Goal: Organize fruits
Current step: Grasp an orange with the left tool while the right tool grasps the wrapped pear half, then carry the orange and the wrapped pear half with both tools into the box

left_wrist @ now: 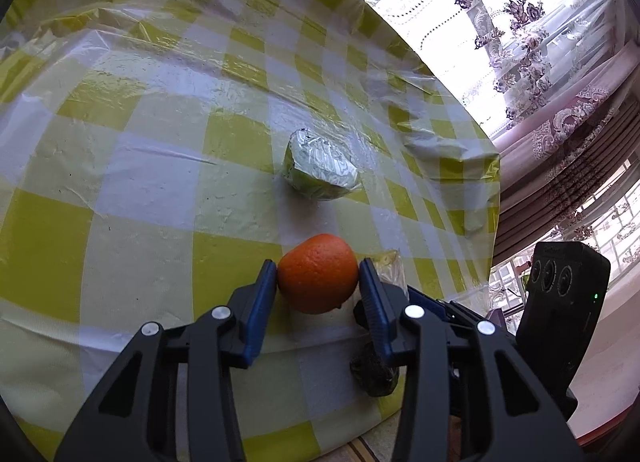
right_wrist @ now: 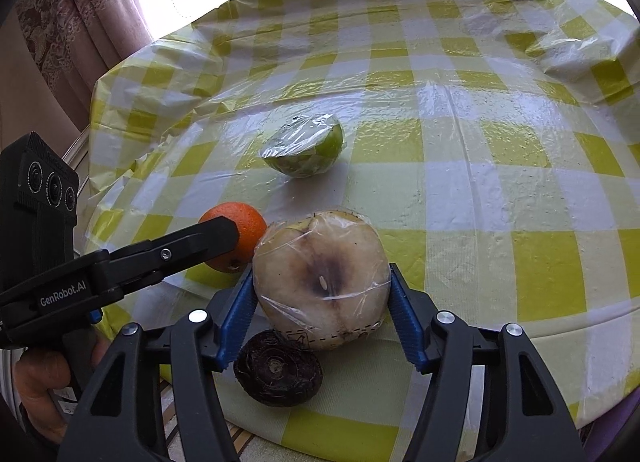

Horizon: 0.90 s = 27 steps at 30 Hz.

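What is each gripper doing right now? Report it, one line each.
Left gripper: shut on the orange.
Right gripper: shut on the wrapped apple half.

Bright daylight from blown-out window (left_wrist: 500,2); glare on plastic tablecloth (right_wrist: 460,102); sharp focus; fisheye bending, dark corners.

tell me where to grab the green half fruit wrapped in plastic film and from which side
Grip the green half fruit wrapped in plastic film across its rounded green skin, coming from above with one finger on either side. Its flat cut face tilts up and leftward in the right wrist view, and the film there looks slippery, so avoid pressing on that face.
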Available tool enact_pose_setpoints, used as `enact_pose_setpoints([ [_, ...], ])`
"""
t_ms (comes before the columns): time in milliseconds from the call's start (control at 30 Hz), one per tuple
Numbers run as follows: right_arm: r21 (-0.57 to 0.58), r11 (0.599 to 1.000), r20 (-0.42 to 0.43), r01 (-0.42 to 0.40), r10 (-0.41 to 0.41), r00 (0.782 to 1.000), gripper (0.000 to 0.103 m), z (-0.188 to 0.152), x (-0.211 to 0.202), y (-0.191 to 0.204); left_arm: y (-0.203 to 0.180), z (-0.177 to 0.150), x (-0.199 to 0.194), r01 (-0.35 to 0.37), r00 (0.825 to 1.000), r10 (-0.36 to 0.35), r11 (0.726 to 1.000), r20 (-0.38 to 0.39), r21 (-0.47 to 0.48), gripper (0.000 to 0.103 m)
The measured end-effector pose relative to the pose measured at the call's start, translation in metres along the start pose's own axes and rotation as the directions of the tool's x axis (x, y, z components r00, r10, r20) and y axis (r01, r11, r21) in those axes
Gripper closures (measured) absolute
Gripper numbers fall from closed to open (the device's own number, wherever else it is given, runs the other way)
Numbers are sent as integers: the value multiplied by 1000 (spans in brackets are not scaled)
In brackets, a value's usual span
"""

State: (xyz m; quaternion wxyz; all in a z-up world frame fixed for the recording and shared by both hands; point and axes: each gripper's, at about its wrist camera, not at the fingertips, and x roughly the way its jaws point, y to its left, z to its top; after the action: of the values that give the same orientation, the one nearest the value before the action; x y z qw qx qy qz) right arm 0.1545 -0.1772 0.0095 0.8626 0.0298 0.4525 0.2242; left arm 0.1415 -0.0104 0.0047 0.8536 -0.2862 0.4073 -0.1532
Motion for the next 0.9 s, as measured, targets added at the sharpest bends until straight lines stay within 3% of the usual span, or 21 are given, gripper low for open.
enact_pose_setpoints([
  [400,40,997,62,63,-66,996,42,-14,-40,-30,-28,-4,-6,-64,998,62,993,28,99,61],
  [900,129,984,111,122,-136,984,42,-49,-104,-81,-93,-27,10,-57,998,60,967,-5,250,61],
])
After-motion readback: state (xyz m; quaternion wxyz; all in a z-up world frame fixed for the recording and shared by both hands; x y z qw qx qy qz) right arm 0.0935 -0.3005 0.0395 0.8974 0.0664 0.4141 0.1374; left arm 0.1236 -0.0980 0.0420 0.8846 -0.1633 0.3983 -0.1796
